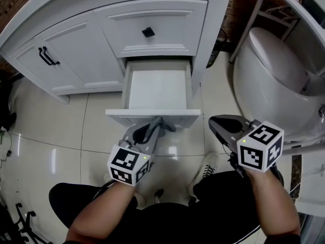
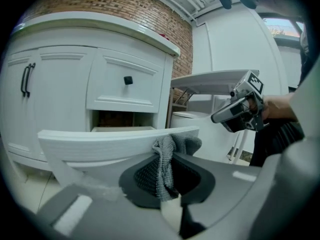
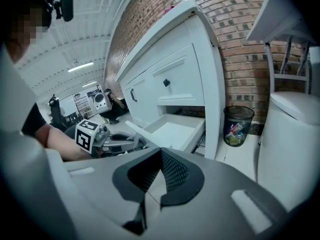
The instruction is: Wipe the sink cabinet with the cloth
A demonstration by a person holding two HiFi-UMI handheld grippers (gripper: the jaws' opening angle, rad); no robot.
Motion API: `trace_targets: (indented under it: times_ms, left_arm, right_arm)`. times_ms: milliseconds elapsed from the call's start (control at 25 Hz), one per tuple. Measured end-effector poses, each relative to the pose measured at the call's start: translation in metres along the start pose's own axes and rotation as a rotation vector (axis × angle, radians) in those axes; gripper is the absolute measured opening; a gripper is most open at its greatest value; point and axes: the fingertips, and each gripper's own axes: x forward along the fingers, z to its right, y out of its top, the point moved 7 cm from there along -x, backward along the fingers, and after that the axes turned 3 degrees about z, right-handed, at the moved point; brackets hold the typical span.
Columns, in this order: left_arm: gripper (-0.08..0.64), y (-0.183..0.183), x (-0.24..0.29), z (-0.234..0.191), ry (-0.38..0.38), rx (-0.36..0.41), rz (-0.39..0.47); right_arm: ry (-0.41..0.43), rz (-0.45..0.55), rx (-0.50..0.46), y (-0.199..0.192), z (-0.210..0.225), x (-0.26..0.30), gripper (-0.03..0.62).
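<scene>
The white sink cabinet (image 1: 76, 55) has its lower drawer (image 1: 157, 88) pulled out, and nothing lies inside it. My left gripper (image 1: 151, 130) is shut on a grey cloth (image 1: 162, 124), and the cloth presses against the top edge of the drawer front (image 1: 152, 117). In the left gripper view the cloth (image 2: 164, 161) bunches between the jaws of the left gripper (image 2: 167, 179) and folds over the drawer front (image 2: 110, 139). My right gripper (image 1: 217, 122) hangs to the right of the drawer, shut and empty. In its own view the right gripper (image 3: 151, 179) points toward the open drawer (image 3: 172, 129).
A white toilet (image 1: 274, 80) stands close on the right. A dark waste bin (image 3: 236, 125) sits between cabinet and toilet. The upper drawer has a black knob (image 1: 148, 32) and the cabinet door a black handle (image 1: 47, 56). My shoes (image 1: 205, 169) rest on the glossy tiled floor.
</scene>
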Motion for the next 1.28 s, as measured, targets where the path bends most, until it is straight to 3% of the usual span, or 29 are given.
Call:
trace_targets:
  times_ms: [320, 680, 880, 1000, 1120, 1280]
  left_arm:
    - [0.039, -0.005, -0.031, -0.036, 0.115, -0.027, 0.002]
    - [0.038, -0.013, -0.062, -0.077, 0.270, -0.107, 0.008]
    - [0.038, -0.024, -0.078, -0.096, 0.350, -0.224, 0.023]
    - [0.038, -0.025, -0.085, -0.104, 0.383, -0.252, 0.027]
    - [0.038, -0.022, -0.085, -0.096, 0.361, -0.237, 0.030]
    - [0.038, -0.006, -0.068, -0.052, 0.218, -0.174, 0.045]
  right_arm:
    - [0.023, 0.002, -0.021, 0.006, -0.012, 0.007, 0.003]
    - [0.027, 0.022, -0.027, 0.015, -0.014, 0.010, 0.002]
    - [0.023, 0.024, -0.028, 0.016, -0.014, 0.010, 0.003]
    - [0.022, 0.029, -0.026, 0.017, -0.014, 0.009, 0.003]
    - [0.021, 0.035, -0.028, 0.019, -0.015, 0.008, 0.003]
    - [0.025, 0.054, -0.024, 0.025, -0.017, 0.008, 0.003]
